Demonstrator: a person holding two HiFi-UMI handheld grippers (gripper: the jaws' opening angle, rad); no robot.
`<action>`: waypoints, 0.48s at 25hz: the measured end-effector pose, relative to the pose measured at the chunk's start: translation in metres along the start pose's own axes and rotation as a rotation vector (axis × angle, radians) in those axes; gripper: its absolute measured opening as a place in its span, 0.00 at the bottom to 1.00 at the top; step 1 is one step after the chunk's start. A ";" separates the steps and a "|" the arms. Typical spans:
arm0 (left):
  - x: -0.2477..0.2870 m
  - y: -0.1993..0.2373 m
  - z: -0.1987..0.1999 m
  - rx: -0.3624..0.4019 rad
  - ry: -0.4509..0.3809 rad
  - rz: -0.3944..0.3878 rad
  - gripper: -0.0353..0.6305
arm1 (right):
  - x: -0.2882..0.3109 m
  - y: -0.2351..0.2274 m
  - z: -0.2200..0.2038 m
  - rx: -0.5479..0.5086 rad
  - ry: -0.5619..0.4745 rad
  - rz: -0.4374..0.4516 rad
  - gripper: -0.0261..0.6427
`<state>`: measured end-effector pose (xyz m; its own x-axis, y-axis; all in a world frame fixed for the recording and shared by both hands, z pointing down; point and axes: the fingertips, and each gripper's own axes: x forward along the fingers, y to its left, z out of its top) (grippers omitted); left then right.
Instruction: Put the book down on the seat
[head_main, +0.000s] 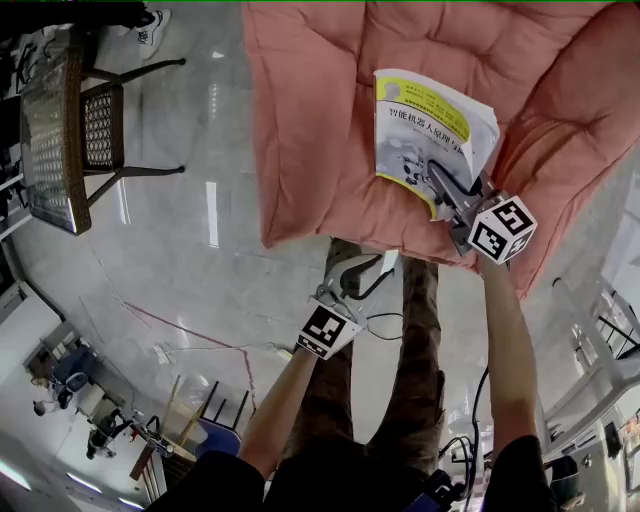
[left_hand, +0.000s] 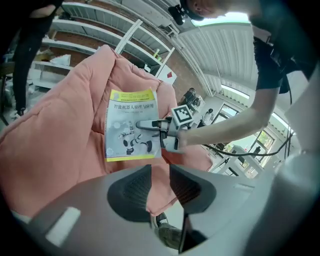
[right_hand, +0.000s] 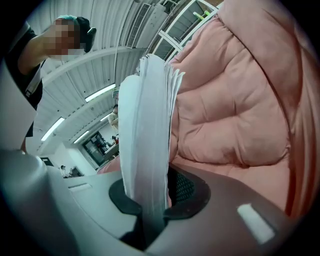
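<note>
A thin book (head_main: 425, 135) with a yellow and white cover lies tilted over the pink cushioned seat (head_main: 320, 120). My right gripper (head_main: 440, 180) is shut on the book's lower edge. In the right gripper view the book's pages (right_hand: 147, 130) stand edge-on between the jaws of the right gripper (right_hand: 150, 200), with the cushion (right_hand: 235, 115) behind. My left gripper (head_main: 365, 272) hangs below the cushion's front edge, open with nothing between its jaws. In the left gripper view, past the left gripper (left_hand: 160, 187), the book (left_hand: 127, 137) rests against the cushion (left_hand: 60, 135), held by the right gripper (left_hand: 142, 125).
A wicker table (head_main: 50, 130) and a wicker chair (head_main: 105, 125) stand at the left on the glossy floor (head_main: 200, 260). Cables (head_main: 220, 345) run across the floor near the person's legs (head_main: 415, 340). Metal shelving (left_hand: 90, 30) rises behind the cushion.
</note>
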<state>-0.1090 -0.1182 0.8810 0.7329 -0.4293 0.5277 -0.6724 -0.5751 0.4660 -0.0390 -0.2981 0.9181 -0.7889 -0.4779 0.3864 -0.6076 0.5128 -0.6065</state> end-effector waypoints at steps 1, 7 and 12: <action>0.002 -0.003 0.000 -0.001 -0.001 -0.008 0.22 | 0.004 -0.006 0.001 0.004 0.003 0.000 0.16; 0.009 -0.010 -0.001 -0.003 0.000 -0.029 0.22 | 0.028 -0.050 0.010 0.016 0.018 -0.040 0.16; 0.007 -0.003 -0.002 -0.005 0.007 -0.024 0.22 | 0.040 -0.090 0.009 0.045 0.049 -0.129 0.16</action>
<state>-0.1024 -0.1183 0.8845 0.7483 -0.4101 0.5215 -0.6549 -0.5817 0.4823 -0.0148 -0.3693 0.9820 -0.7088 -0.5017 0.4959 -0.7003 0.4161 -0.5800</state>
